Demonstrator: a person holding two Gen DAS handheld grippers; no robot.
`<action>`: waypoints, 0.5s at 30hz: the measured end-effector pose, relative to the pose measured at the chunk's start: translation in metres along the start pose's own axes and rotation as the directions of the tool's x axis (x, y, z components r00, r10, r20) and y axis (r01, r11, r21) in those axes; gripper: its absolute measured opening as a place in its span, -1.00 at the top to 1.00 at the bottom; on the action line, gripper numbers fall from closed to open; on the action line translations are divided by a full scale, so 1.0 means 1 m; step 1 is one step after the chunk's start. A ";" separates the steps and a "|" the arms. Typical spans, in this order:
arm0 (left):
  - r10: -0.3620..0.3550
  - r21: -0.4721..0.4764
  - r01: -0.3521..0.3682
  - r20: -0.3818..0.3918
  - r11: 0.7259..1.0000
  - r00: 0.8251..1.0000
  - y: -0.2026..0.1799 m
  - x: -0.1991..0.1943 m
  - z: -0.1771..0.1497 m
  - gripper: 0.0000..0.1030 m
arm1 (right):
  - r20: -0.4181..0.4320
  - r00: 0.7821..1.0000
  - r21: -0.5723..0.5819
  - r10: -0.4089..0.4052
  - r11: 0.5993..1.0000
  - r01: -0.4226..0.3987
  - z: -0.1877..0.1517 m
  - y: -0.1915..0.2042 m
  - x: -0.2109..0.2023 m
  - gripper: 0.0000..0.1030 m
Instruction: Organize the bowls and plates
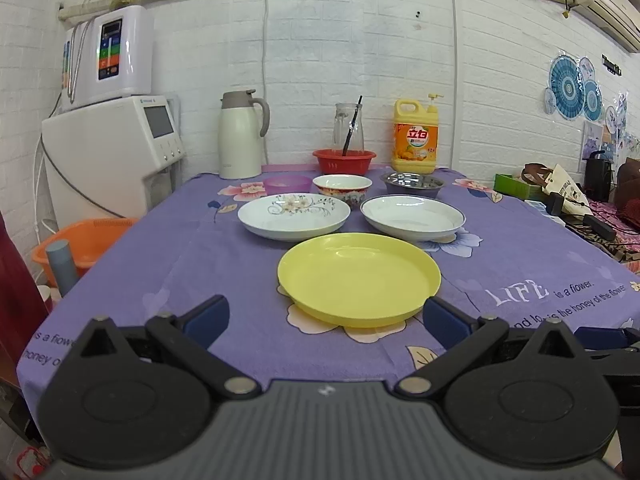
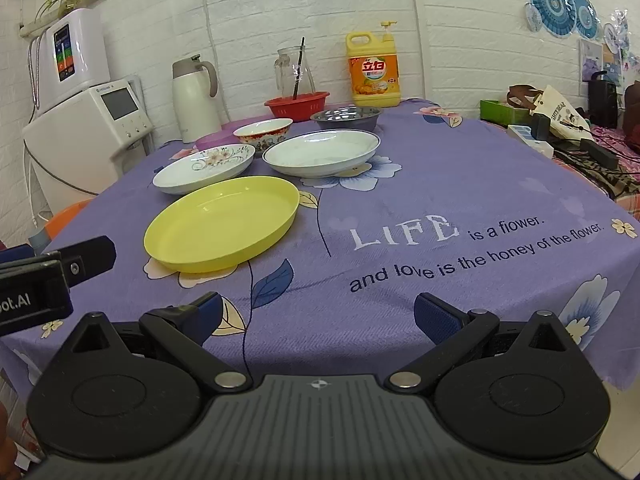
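— Where are the two grippers?

— Both hang over the near edge of the tabletop point(image 2: 460, 184). The left gripper point(image 1: 326, 316) has its jaws spread wide and holds nothing, with the yellow plastic plate point(image 1: 359, 278) just ahead of it. The right gripper point(image 2: 316, 314) is spread too, empty, over bare purple cloth.

— And the dishes?

— The yellow plate lies nearest the front edge. Behind it sit two white plates side by side: a floral plate point(image 1: 294, 215) on the left and a plain white plate point(image 1: 413, 216) on the right. Further back comes a row of bowls: a pink plastic bowl point(image 1: 287, 184), a red-patterned china bowl point(image 1: 342, 188) and a steel bowl point(image 1: 412, 184).

— Anything along the far edge?

— A white thermos jug point(image 1: 240, 136), a red basket point(image 1: 344, 161) with a glass carafe point(image 1: 349, 128) behind it, and a yellow detergent bottle point(image 1: 415, 136)
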State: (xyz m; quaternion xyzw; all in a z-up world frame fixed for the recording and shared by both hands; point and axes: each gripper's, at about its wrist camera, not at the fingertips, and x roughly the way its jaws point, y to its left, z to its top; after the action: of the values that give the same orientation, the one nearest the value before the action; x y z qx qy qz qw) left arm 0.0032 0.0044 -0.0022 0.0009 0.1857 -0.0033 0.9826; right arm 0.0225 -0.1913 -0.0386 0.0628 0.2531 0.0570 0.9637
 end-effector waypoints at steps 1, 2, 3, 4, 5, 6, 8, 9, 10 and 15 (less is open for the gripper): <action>0.002 0.000 -0.002 0.000 1.000 1.000 0.000 0.000 0.000 -0.99 | 0.000 1.000 0.000 0.000 1.000 0.000 0.000 0.000 0.000 -1.00; 0.003 0.000 -0.003 0.000 1.000 1.000 0.000 0.000 0.001 -0.99 | -0.001 1.000 -0.001 0.000 1.000 0.000 0.000 0.000 0.000 -1.00; 0.004 -0.001 -0.004 -0.001 1.000 1.000 0.000 0.000 0.001 -0.99 | -0.002 1.000 -0.002 0.001 1.000 -0.001 -0.001 0.001 0.000 -1.00; 0.005 -0.002 -0.005 -0.002 1.000 1.000 0.001 0.000 0.001 -0.99 | -0.003 1.000 -0.001 0.002 1.000 -0.002 0.000 0.001 0.000 -1.00; 0.005 -0.003 -0.005 -0.004 1.000 1.000 0.001 0.000 0.001 -0.99 | -0.004 1.000 -0.001 0.003 1.000 -0.003 0.000 0.000 0.000 -1.00; 0.005 -0.005 -0.005 -0.006 1.000 1.000 0.001 0.001 0.001 -0.99 | -0.004 1.000 -0.001 0.003 1.000 -0.003 0.000 0.000 0.000 -1.00; 0.006 -0.007 -0.006 -0.009 1.000 1.000 0.001 0.001 0.001 -0.99 | -0.004 1.000 -0.003 0.001 1.000 -0.001 0.000 0.001 0.000 -1.00; 0.005 -0.008 -0.005 -0.009 1.000 1.000 0.001 0.001 0.001 -0.99 | -0.005 1.000 -0.004 0.001 1.000 -0.001 0.000 0.001 0.000 -1.00; 0.004 -0.008 -0.004 -0.008 1.000 1.000 0.001 0.001 0.001 -0.99 | -0.005 1.000 -0.004 0.002 1.000 -0.002 0.000 0.001 0.000 -1.00; 0.004 -0.007 -0.004 -0.008 1.000 1.000 0.002 0.001 0.001 -0.99 | -0.010 1.000 -0.009 0.004 1.000 -0.004 0.000 0.002 0.001 -1.00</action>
State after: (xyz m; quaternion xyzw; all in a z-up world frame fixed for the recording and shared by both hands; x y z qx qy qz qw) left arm 0.0046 0.0059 -0.0012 -0.0021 0.1896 -0.0009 0.9819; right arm 0.0232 -0.1886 -0.0390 0.0586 0.2574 0.0602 0.9627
